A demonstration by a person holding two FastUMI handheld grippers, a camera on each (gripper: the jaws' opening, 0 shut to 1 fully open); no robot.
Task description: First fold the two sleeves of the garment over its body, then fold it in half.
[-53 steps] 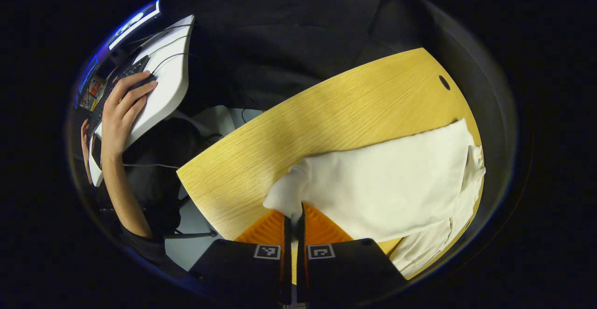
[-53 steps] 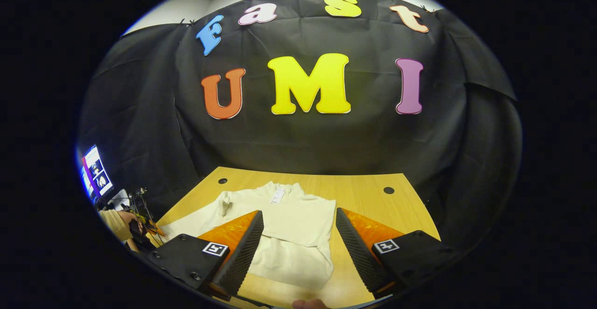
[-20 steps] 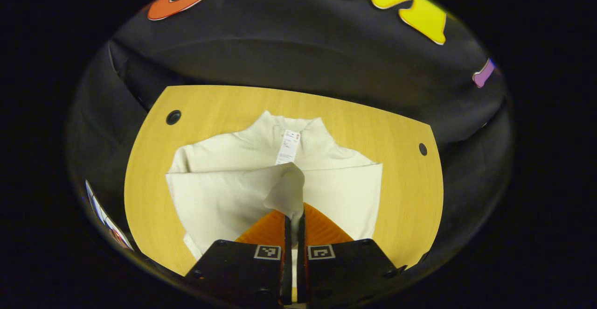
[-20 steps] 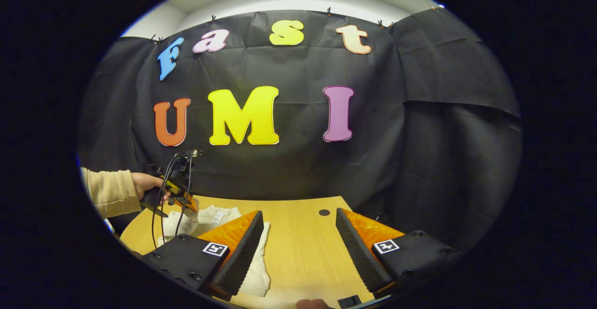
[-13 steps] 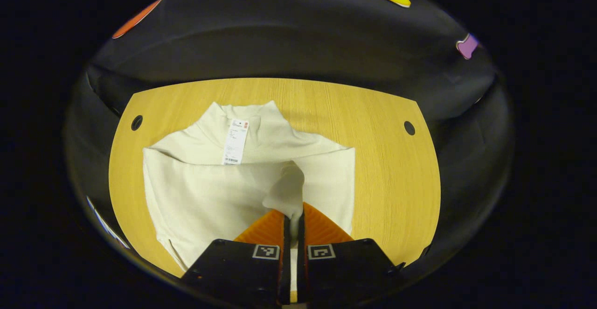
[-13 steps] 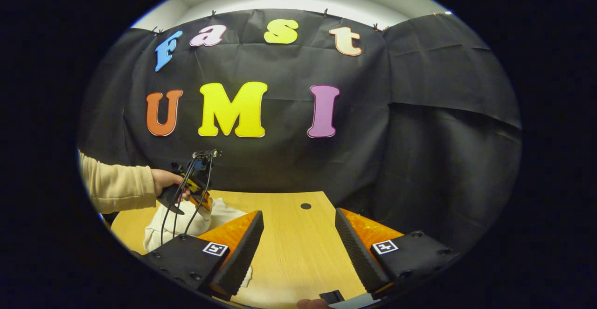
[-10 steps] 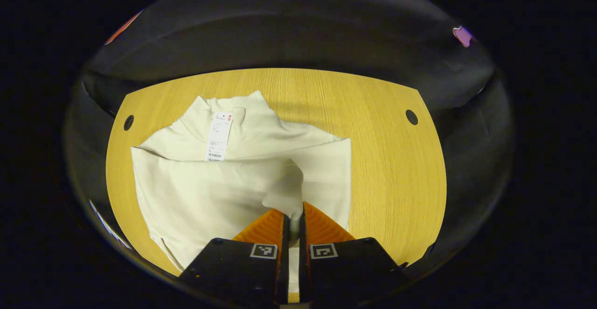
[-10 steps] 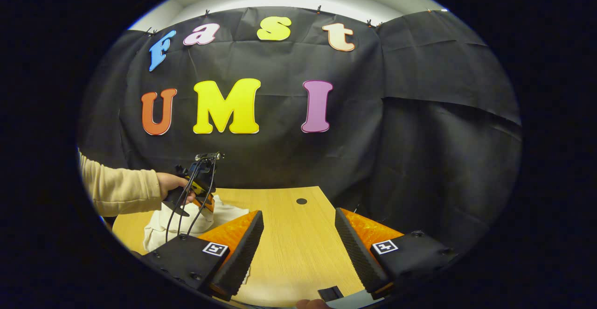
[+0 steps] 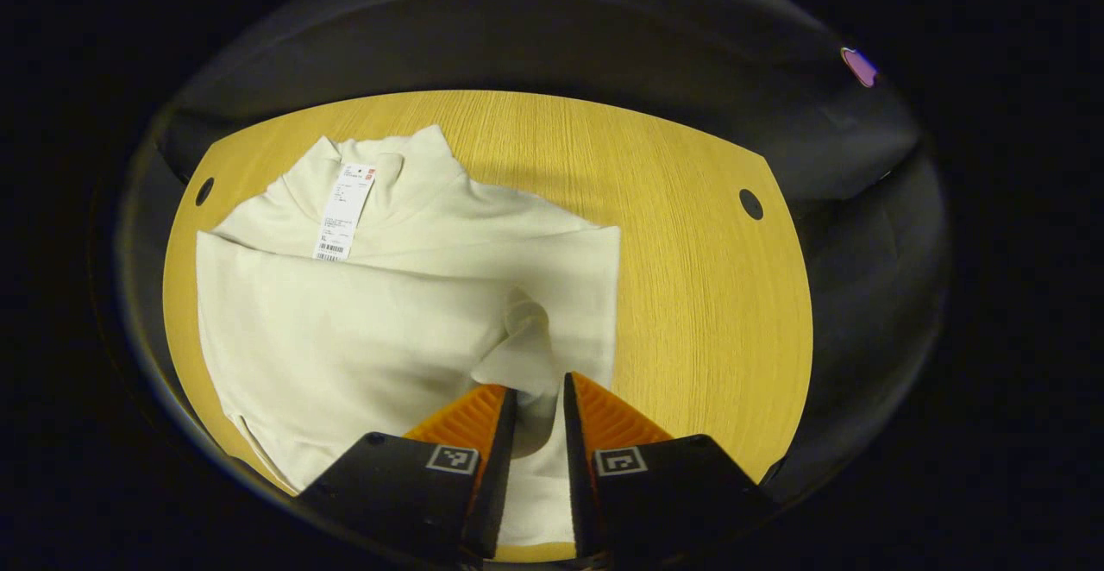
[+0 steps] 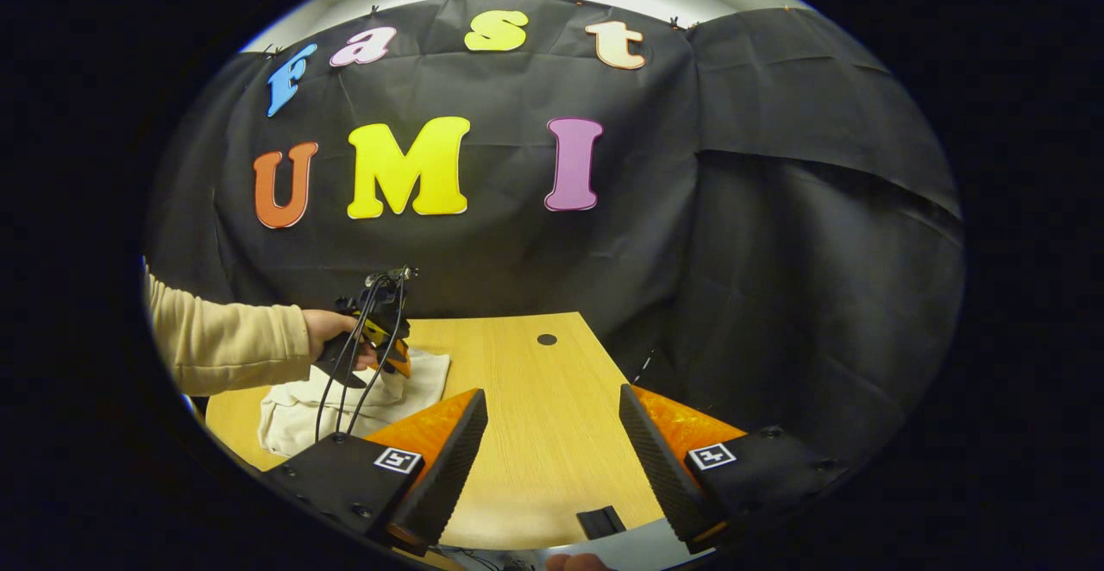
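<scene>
Garment: a cream-white garment [image 9: 371, 312] lies flat on the wooden counter [image 9: 707, 295], collar toward the far edge; in the left gripper view it covers the counter's left and middle part.
Sleeves: a sleeve is laid across the body, its cuff [image 9: 522, 351] bunched up near the garment's right edge; the other sleeve cannot be made out separately.
Tag: a white paper tag [image 9: 343, 211] hangs from the collar and rests on the chest.
Left claw: the left claw [image 9: 539, 398] sits low over the cuff, jaws slightly parted, cloth lying in the gap; whether either finger touches the cloth cannot be told. In the right gripper view it appears farther off [image 10: 392, 362], just above the garment [image 10: 345, 403], held by a hand [image 10: 332, 334] in a pale sleeve [image 10: 228, 342], cables trailing from it.
Right claw: the right claw [image 10: 552, 442] is wide open with nothing between its fingers, held above bare counter [image 10: 535, 433] to the right of the garment, well apart from it.
Counter: round holes [image 9: 750, 203] near the far corners.
Near edge: a small dark block [image 10: 601, 521] beside a pale flat piece.
</scene>
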